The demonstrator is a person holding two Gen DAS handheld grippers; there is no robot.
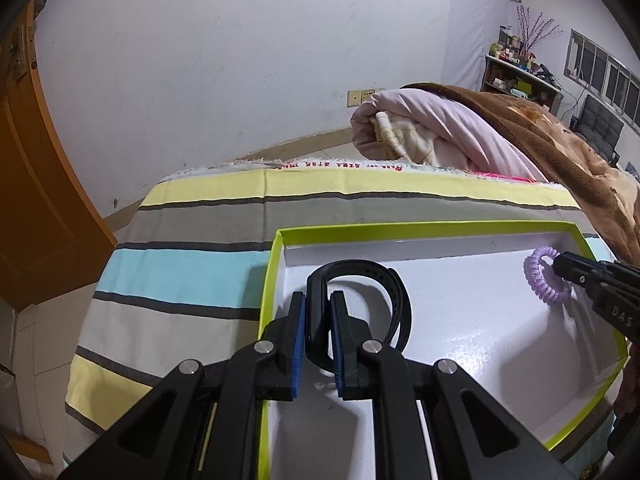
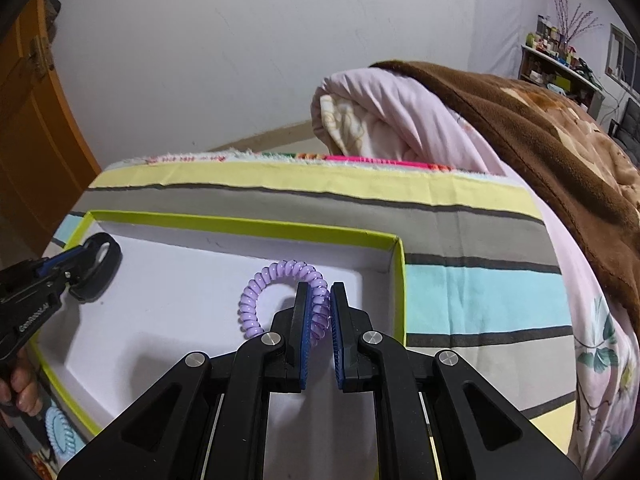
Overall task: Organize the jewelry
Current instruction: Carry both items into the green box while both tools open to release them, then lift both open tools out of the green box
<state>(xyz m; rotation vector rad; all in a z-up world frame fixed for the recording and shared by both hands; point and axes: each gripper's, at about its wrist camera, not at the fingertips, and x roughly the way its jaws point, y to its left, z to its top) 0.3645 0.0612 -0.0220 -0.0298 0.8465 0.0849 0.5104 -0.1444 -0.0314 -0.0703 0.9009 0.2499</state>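
Right hand-held gripper [image 2: 318, 312] clamps purple coil band [image 2: 256, 296] over box [image 2: 240, 226].

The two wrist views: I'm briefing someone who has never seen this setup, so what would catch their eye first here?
Probably the lime-edged white box lying on the striped bedsheet, with both grippers over it. The left gripper is clamped on a black wristband at the box's left end, and the right gripper pinches a purple spiral hair tie near the right end. A rolled pink quilt under a brown blanket looms behind.

A home bedroom — rolled quilt [image 2: 400, 120], brown blanket [image 2: 560, 128], striped sheet [image 1: 200, 264], cluttered shelf [image 1: 520, 68].
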